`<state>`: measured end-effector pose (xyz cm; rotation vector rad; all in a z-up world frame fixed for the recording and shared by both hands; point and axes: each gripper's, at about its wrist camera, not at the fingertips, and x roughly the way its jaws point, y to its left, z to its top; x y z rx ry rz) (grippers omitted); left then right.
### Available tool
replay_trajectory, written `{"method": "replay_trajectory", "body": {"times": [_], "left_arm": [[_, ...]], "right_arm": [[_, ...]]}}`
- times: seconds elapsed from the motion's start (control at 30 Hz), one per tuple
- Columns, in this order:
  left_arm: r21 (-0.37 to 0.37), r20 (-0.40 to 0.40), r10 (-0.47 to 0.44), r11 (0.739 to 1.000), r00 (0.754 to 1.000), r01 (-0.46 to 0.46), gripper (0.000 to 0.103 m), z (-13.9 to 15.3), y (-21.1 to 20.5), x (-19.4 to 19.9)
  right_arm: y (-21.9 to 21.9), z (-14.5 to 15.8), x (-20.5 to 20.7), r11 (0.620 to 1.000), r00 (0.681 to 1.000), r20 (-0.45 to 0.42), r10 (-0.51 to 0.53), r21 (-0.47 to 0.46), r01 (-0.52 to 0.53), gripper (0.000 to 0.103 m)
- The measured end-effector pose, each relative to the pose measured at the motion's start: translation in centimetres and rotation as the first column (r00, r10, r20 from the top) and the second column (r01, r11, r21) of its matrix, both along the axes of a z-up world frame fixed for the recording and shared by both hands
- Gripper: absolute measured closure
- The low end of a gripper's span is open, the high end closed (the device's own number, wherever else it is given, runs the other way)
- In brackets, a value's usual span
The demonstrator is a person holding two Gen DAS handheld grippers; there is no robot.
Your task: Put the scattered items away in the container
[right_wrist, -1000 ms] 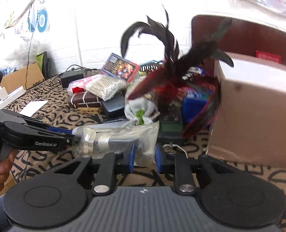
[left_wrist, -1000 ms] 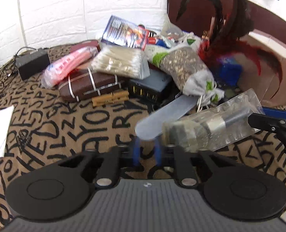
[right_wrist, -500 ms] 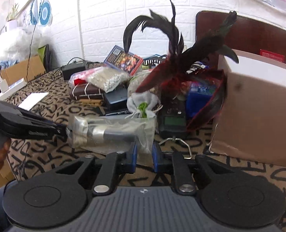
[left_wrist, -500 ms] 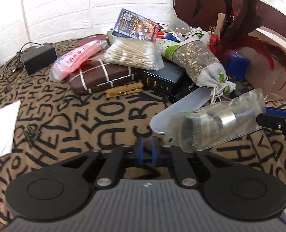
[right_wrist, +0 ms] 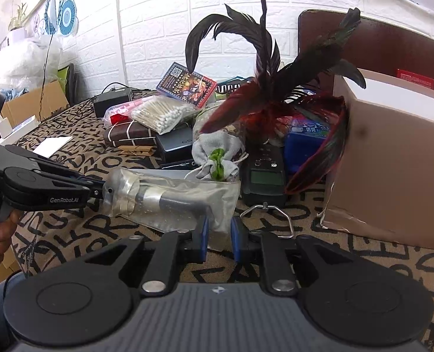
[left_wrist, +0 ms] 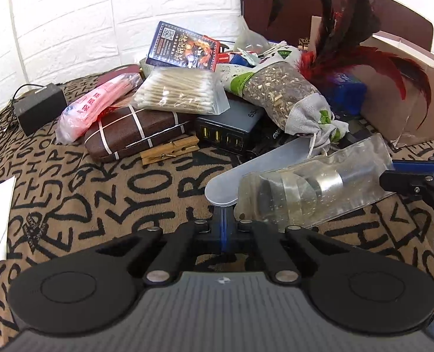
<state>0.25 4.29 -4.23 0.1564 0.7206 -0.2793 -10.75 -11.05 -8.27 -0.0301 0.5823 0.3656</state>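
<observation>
Fingers [right_wrist: 202, 231] pinch clear bag [right_wrist: 170, 196] holding metal cylinder [right_wrist: 150, 198].

A white brick wall [left_wrist: 70, 14] is standing behind; a dark brown chair back [right_wrist: 393, 47] is rising beyond, and a letter-patterned cloth [left_wrist: 99, 193] is covering the tabletop.
</observation>
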Motion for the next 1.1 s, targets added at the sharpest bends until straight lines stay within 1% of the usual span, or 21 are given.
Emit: {"method": "replay_trajectory", "body": {"times": [0.3,0.47,0.53,0.57,0.6,0.63,0.7,0.77,0.87,0.93,0.97,1.0,1.03,1.1], "left_arm": [[-0.097,0.02,-0.06,0.993,0.998,0.061,0.1,0.0,1.6,-0.3],[-0.078,0.071,-0.088,0.992,0.994,0.094,0.1,0.3,1.2,-0.9],[-0.073,0.045,-0.087,0.993,0.995,0.09,0.1,0.2,1.2,-0.6],[-0.072,0.025,-0.078,0.994,0.997,0.08,0.095,0.0,1.3,-0.3],[-0.064,0.012,-0.071,0.995,0.997,0.071,0.085,-0.2,1.5,-0.1],[-0.058,0.021,-0.069,0.996,0.997,0.07,0.08,-0.2,1.8,-0.3],[-0.045,0.047,-0.055,0.997,0.997,0.057,0.052,0.1,2.4,-0.8],[-0.074,0.067,-0.072,0.994,0.995,0.077,0.045,0.4,3.3,-1.3],[-0.088,0.079,-0.121,0.988,0.99,0.127,0.044,0.9,3.6,-1.9],[-0.081,0.091,-0.135,0.986,0.987,0.143,0.044,1.2,3.6,-2.3],[-0.072,0.094,-0.119,0.989,0.988,0.126,0.038,1.2,3.7,-2.4],[-0.071,0.096,-0.093,0.992,0.991,0.1,0.028,1.2,4.0,-2.3],[-0.078,0.099,-0.071,0.994,0.993,0.078,0.027,1.1,4.4,-2.3],[-0.078,0.098,-0.056,0.995,0.994,0.064,0.027,0.9,5.1,-2.2]], "right_arm": [[-0.2,-0.2,-0.1,1.0,1.0,0.004,-0.003,0.011,0.003,0.088],[-0.2,0.0,-0.3,1.0,1.0,0.012,-0.006,0.015,0.006,0.088],[-0.1,0.0,-0.2,1.0,1.0,0.008,-0.006,0.014,0.006,0.089],[-0.1,-0.1,-0.2,1.0,1.0,0.006,-0.007,0.012,0.007,0.089],[0.0,-0.2,-0.1,1.0,1.0,0.003,-0.007,0.01,0.007,0.089],[0.0,-0.2,0.0,1.0,1.0,-0.001,-0.007,0.008,0.007,0.089],[-0.1,-0.4,0.1,1.0,1.0,-0.009,-0.01,0.009,0.01,0.089],[-0.2,-0.5,0.2,1.0,1.0,-0.012,-0.01,0.009,0.011,0.089],[-0.2,-0.6,0.2,1.0,1.0,-0.014,-0.007,0.007,0.008,0.089],[-0.2,-0.6,0.3,1.0,1.0,-0.018,-0.01,0.002,0.01,0.089],[-0.2,-0.6,0.4,1.0,1.0,-0.021,-0.01,0.007,0.01,0.089],[-0.2,-0.6,0.4,1.0,1.0,-0.024,-0.007,0.008,0.008,0.089],[-0.2,-0.7,0.4,1.0,1.0,-0.027,-0.005,0.005,0.005,0.092],[0.0,-0.7,0.5,1.0,0.999,-0.032,0.001,-0.003,-0.001,0.092]]}}
